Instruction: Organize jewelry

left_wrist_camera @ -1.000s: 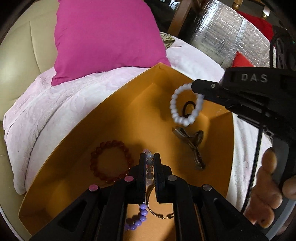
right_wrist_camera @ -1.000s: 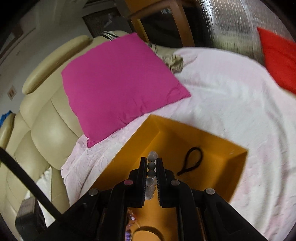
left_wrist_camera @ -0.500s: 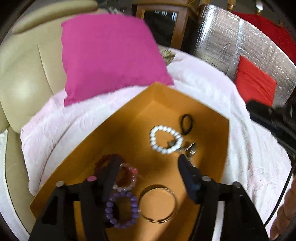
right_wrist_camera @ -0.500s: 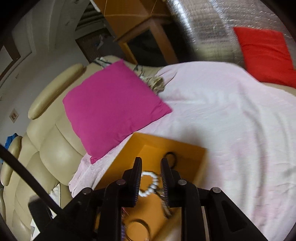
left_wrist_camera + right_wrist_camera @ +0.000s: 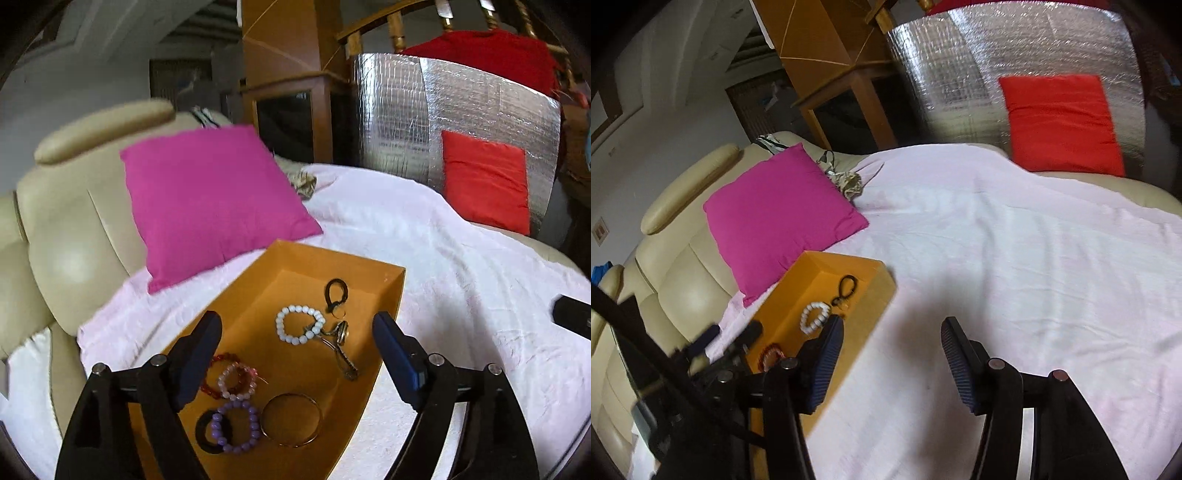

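An orange box (image 5: 391,295) sits open on a pale pink blanket (image 5: 461,266) spread over a cream sofa (image 5: 70,236), with jewelry gathered across its floor. At the far end of the box lies a black loop (image 5: 335,291); just near of it rests a white bead bracelet (image 5: 298,325), touching a tangle of metal pieces (image 5: 341,343) on its right. Toward the near left of the box, a red bead bracelet (image 5: 218,373) and a pink bead bracelet (image 5: 238,376) overlap. Nearer again, a purple bead bracelet (image 5: 236,430) lies over a black ring (image 5: 207,432), and a thin gold bangle (image 5: 291,424) sits just to their right.

The left gripper (image 5: 295,343) hangs above the near half of the box, its jaws spreading wide and nothing caught between them. The right gripper (image 5: 892,354) is off to the right of the box, over bare blanket, its ribbed jaws likewise parting with nothing between them; the left finger overlaps the box's right wall in the right wrist view.

A magenta cushion (image 5: 210,203) leans against the sofa back on the far left of the box, one corner close to the box's far rim. Farther right, a red cushion (image 5: 484,181) stands against a silver quilted panel (image 5: 399,122).
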`<state>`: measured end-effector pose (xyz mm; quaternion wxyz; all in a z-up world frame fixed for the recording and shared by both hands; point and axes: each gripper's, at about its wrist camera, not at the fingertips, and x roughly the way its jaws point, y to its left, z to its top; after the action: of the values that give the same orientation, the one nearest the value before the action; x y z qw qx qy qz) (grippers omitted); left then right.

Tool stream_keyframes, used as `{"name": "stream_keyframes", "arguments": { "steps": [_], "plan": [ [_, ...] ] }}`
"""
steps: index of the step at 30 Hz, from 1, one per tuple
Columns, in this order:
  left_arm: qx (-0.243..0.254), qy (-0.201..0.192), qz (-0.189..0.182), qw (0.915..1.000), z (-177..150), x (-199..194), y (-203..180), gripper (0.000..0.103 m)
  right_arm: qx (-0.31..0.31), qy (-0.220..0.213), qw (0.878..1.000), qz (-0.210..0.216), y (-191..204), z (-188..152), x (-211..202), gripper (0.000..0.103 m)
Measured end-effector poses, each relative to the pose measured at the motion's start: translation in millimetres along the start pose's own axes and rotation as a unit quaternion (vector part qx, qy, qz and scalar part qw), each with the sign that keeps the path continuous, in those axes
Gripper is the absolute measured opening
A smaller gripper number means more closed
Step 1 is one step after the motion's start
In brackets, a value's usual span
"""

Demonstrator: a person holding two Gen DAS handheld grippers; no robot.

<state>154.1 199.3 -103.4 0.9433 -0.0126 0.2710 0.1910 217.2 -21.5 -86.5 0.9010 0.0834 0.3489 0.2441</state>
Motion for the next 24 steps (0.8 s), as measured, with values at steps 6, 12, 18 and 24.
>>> {"name": "stream_keyframes", "arguments": {
  "steps": [6,12,18,24],
  "plan": [
    [0.032,-0.016,0.015,0.9993,-8.2,-10.3,-10.8,0.086,-0.013,-0.024,1.000,-0.015,-16.2,-29.5,-38.8,0.059],
    [0.056,-0.018,0.024,0.9980,-21.9,-21.4,-20.9,0.092,-0.004,-0.053,0.998,-0.035,-36.1,-69.2,-65.6,0.063],
    [0.058,0.028,0.008,0.9979,-55.8,-47.3,-20.9,0.093,0.009,-0.036,0.998,-0.045,-43.2,-87.4,-75.0,0.063],
    [0.033,0.054,0.005,0.9980,-69.7,-97.1,7.9,0.093,0.004,-0.050,0.999,-0.014,-16.6,-98.9,-96.4,0.063]
  ]
}}
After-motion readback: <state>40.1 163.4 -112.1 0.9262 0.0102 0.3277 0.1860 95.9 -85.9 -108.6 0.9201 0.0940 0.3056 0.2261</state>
